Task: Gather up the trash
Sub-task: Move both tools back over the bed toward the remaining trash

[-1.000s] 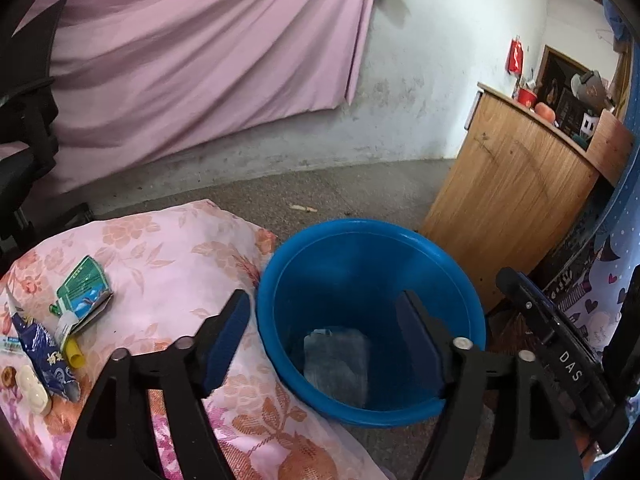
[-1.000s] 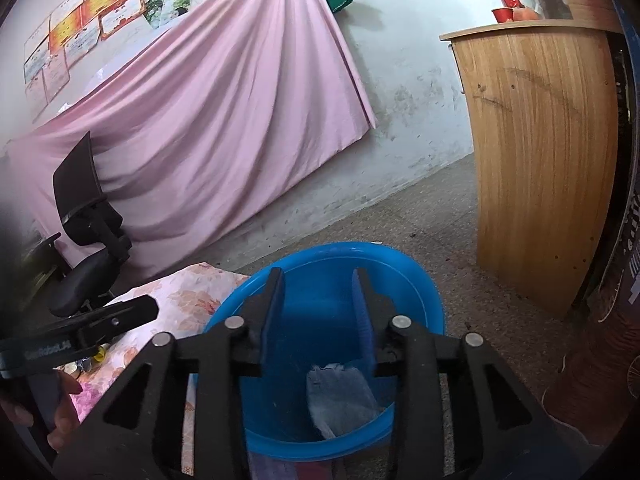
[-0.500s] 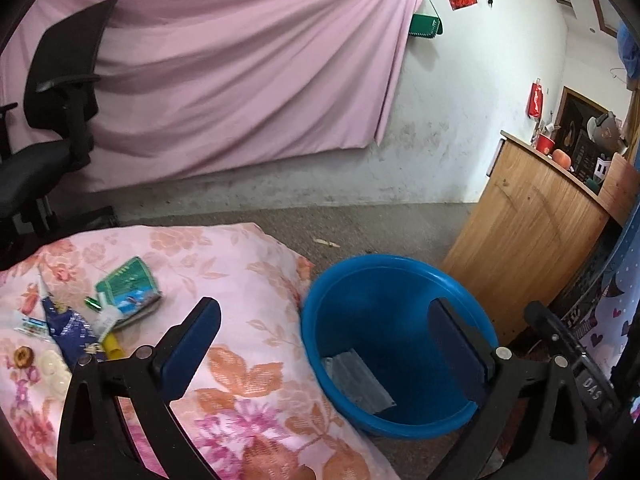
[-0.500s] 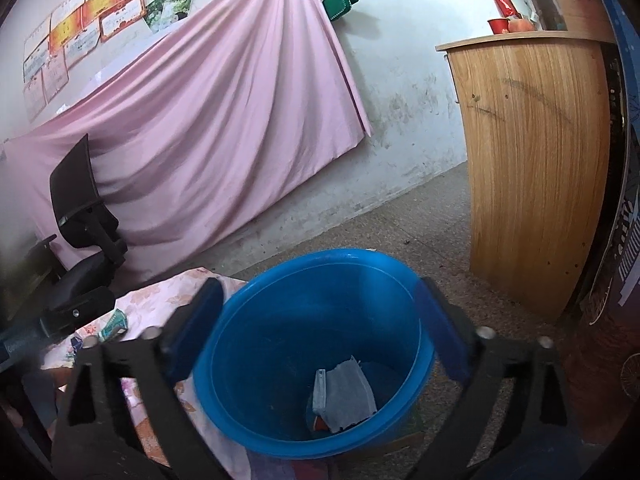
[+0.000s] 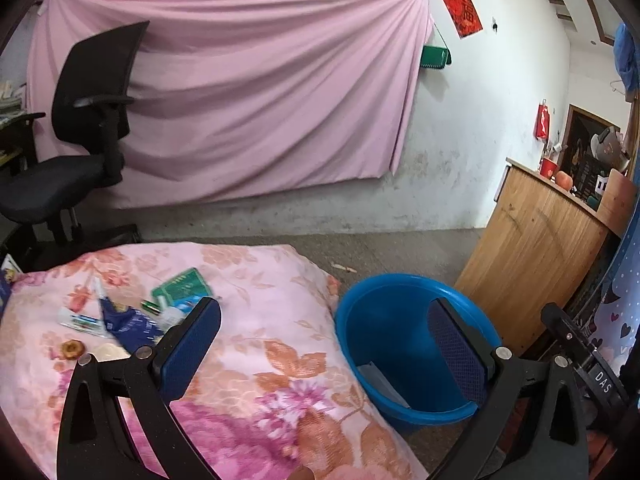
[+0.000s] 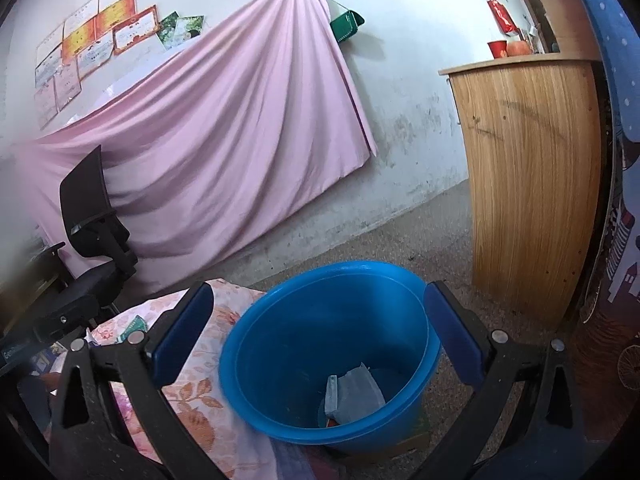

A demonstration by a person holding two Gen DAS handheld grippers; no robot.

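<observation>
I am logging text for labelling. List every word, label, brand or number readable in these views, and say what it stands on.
"DAS": white letters on the black right gripper, seen from the left wrist view.
Red paper square on the white wall: gold character, too blurred to read.
Framed certificates above the pink cloth: too small.
Green packet and dark blue wrapper on the floral cloth: print illegible.
Label on the black left gripper, right wrist view: blurred.

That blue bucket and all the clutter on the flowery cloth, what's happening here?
A person is collecting trash with two handheld grippers. Both the left gripper and right gripper are open and empty. A grey wrapper lies in the round blue plastic bucket; wrappers and packets remain on the pink floral cloth.
</observation>
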